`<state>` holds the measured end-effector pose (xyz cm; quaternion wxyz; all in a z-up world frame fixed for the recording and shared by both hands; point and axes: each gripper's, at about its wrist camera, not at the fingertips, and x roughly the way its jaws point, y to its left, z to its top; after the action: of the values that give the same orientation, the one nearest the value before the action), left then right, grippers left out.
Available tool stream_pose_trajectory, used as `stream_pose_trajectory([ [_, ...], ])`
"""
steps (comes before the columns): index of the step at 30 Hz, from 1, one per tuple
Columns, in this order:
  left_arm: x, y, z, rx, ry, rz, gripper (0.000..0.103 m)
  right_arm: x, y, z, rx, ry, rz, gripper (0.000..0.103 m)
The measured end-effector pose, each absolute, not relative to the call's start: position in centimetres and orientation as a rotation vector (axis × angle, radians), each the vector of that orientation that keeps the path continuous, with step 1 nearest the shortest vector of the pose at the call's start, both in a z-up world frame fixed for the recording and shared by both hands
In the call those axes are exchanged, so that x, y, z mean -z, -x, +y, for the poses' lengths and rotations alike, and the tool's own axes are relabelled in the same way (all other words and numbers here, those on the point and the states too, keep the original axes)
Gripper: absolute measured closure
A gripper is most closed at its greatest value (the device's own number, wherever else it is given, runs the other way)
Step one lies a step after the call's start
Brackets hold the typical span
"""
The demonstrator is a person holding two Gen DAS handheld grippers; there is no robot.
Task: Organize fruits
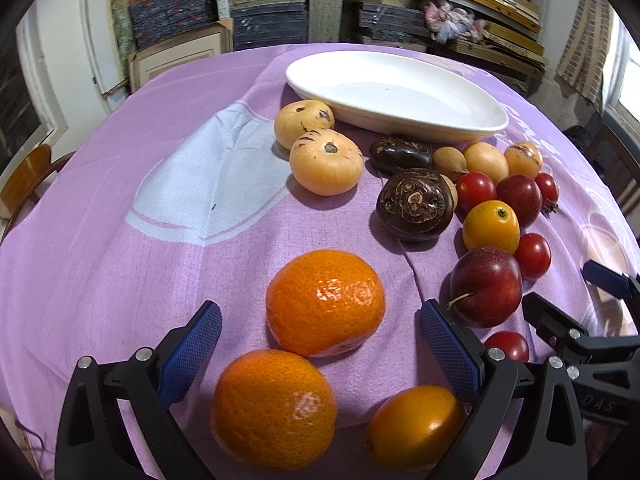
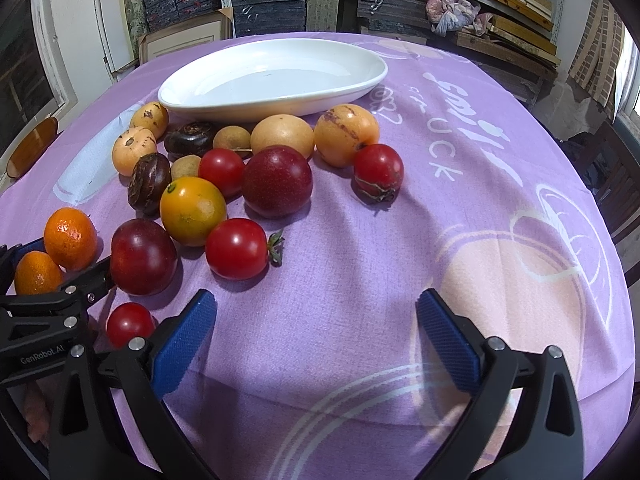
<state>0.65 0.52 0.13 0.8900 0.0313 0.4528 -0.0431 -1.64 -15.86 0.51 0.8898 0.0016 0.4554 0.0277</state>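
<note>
Loose fruit lies on a purple cloth in front of a white oval dish [image 1: 400, 92] [image 2: 276, 76]. My left gripper [image 1: 320, 336] is open, its blue pads either side of a mandarin [image 1: 325, 302], with a second mandarin [image 1: 274, 408] and a small orange-yellow fruit [image 1: 416, 426] below between the arms. A dark red plum [image 1: 486, 286] [image 2: 143, 256] sits just right of the left gripper's right pad. My right gripper [image 2: 316, 332] is open over bare cloth, with a cherry tomato [image 2: 130, 323] by its left finger and a larger tomato [image 2: 237, 249] ahead.
Nearer the dish lie pale yellow fruits [image 1: 326, 162], dark brown fruits [image 1: 414, 206], more tomatoes [image 2: 378, 168], a yellow-orange fruit [image 2: 193, 210] and a purple-red fruit [image 2: 277, 180]. Shelves stacked with boards stand behind the table. A wooden chair [image 1: 24, 184] is at the left.
</note>
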Motion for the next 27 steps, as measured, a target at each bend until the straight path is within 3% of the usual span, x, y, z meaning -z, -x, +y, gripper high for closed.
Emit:
stream_pose_trajectory([
  [13,-1.6,3.4,5.4,0.236,-0.052,0.885,0.003,-3.9,5.5,-19.9,-0.08,-0.07,0.753,0.004],
  [22,-1.6,3.5,4.4,0.269,-0.073,0.883,0.004,-3.5,5.3,-20.1,-0.109,-0.099,0.768,0.004],
  [26,-1.5,2.9,4.0,0.293,-0.055,0.907,0.023,-3.4,5.4,-20.4,-0.113,-0.119,0.769,0.004],
  [27,-1.4,2.8,3.8,0.3,-0.055,0.914,0.034,-3.4,5.3,-20.5,-0.114,-0.122,0.771,0.004],
])
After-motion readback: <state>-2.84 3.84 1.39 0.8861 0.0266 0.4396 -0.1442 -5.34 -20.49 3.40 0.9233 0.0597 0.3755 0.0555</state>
